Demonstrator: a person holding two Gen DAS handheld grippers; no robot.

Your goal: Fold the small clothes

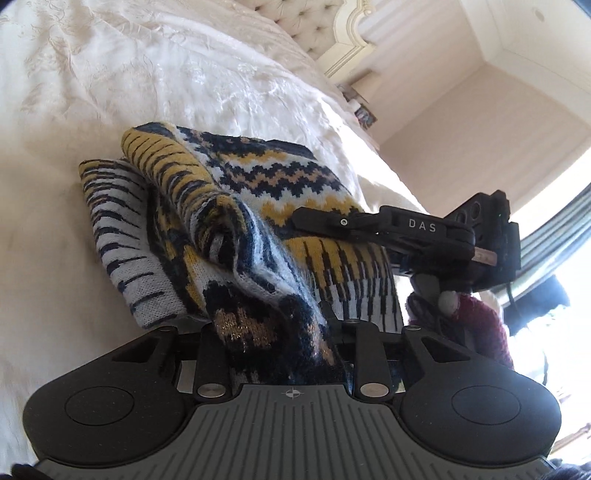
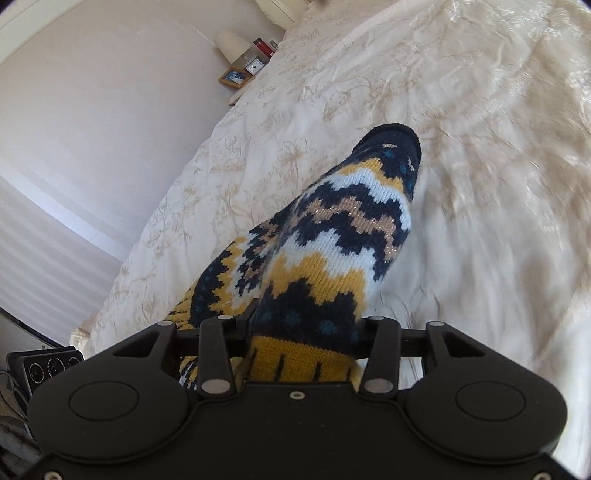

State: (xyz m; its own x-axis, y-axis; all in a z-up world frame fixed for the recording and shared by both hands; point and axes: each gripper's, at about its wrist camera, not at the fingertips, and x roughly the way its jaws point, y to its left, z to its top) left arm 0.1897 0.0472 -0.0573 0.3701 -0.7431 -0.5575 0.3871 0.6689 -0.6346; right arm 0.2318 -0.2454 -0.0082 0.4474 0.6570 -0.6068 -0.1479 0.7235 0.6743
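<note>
Tools, two: left tool (image 1: 280,328) and right tool (image 2: 306,325), both clamped on one patterned knit (image 1: 221,206); bedspread (image 1: 110,74) beneath.

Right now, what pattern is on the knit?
Navy, mustard, white and tan zigzag bands on the knit; clearest in the right wrist view.

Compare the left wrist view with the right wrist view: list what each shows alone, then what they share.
Left wrist only: the right tool seen from outside, marked DAS, reaching over the knit; the tufted headboard; a dark red sleeve; a bright window.

Right wrist only: a lamp, a small clock and a picture frame beside the bed; the knit's dark cuff standing up.

Both: the cream bedspread and the navy, yellow and white knit, bunched between each tool's own fingers; left tool.
</note>
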